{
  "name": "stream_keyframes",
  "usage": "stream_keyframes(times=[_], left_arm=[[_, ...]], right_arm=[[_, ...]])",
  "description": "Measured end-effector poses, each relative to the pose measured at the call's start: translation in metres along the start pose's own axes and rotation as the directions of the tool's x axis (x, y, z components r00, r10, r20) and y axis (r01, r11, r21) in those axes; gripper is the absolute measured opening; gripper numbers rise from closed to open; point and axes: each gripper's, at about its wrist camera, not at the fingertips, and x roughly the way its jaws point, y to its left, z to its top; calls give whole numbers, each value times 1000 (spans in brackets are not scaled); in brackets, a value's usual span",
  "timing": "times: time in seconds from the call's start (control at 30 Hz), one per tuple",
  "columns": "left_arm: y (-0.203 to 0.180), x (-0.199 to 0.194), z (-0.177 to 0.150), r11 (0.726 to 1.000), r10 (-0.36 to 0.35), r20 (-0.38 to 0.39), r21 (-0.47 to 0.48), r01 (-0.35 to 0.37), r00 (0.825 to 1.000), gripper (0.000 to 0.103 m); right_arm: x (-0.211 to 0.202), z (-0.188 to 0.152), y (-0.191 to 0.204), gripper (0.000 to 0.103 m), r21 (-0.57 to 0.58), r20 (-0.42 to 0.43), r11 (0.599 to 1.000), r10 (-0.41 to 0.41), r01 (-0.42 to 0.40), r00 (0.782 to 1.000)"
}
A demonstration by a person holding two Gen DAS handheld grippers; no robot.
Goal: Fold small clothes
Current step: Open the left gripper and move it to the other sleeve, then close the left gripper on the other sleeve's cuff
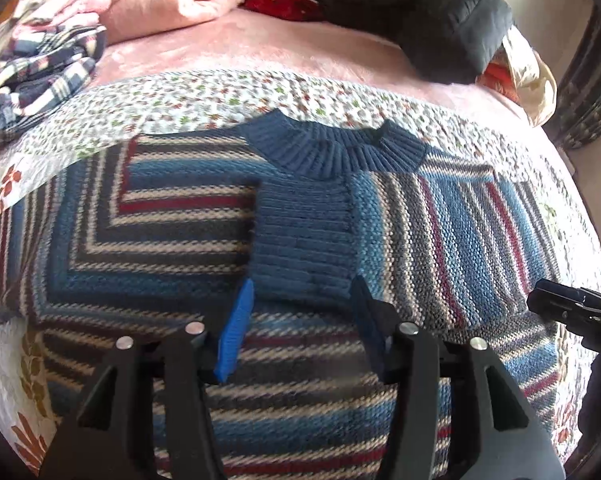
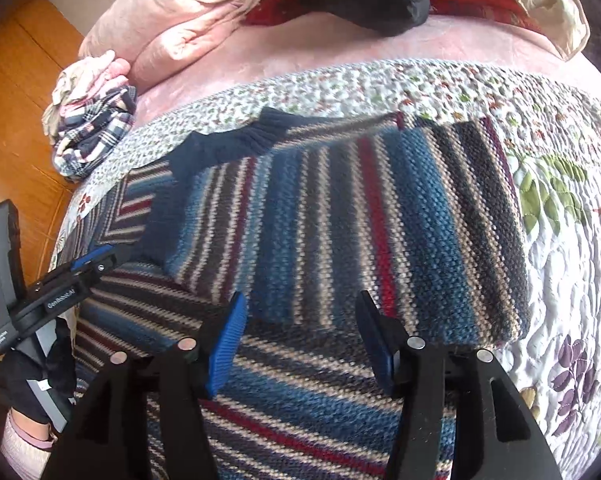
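A striped knitted sweater (image 1: 148, 240) (image 2: 400, 208) in blue, grey, cream and red lies flat on the floral quilt (image 1: 220, 96), with its dark blue ribbed collar (image 1: 332, 148) at the far side. Both sleeves are folded in across the chest. A blue ribbed cuff (image 1: 304, 240) lies in the middle. My left gripper (image 1: 302, 292) hovers open just in front of that cuff, nothing between its fingers. It also shows at the left edge of the right wrist view, left gripper (image 2: 88, 260). My right gripper (image 2: 302, 300) stands open over the folded right sleeve, empty.
Folded plaid clothes (image 1: 40, 76) (image 2: 92, 136) sit at the quilt's far left corner. A pink duvet (image 1: 172, 4) and a black padded jacket (image 1: 440, 12) lie at the back of the bed. Wooden floor (image 2: 16, 80) is to the left. A gloved hand (image 2: 28, 380) holds the left gripper.
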Motion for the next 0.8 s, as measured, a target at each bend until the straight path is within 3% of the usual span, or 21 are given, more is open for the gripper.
stream_keyframes(times=[0.13, 0.33, 0.53, 0.8], left_arm=[[85, -34, -20, 986, 111, 15, -126, -108, 994, 68], [234, -73, -53, 892, 265, -36, -370, -259, 963, 68], [352, -85, -64, 772, 266, -39, -590, -237, 963, 68], [420, -53, -63, 647, 161, 12, -756, -97, 987, 64]], right_arm=[[3, -4, 30, 61, -46, -21, 998, 33, -34, 999], [19, -5, 65, 61, -130, -37, 991, 7, -12, 999], [34, -4, 65, 61, -112, -49, 994, -8, 2, 999], [44, -5, 44, 61, -71, -54, 997, -39, 36, 998]])
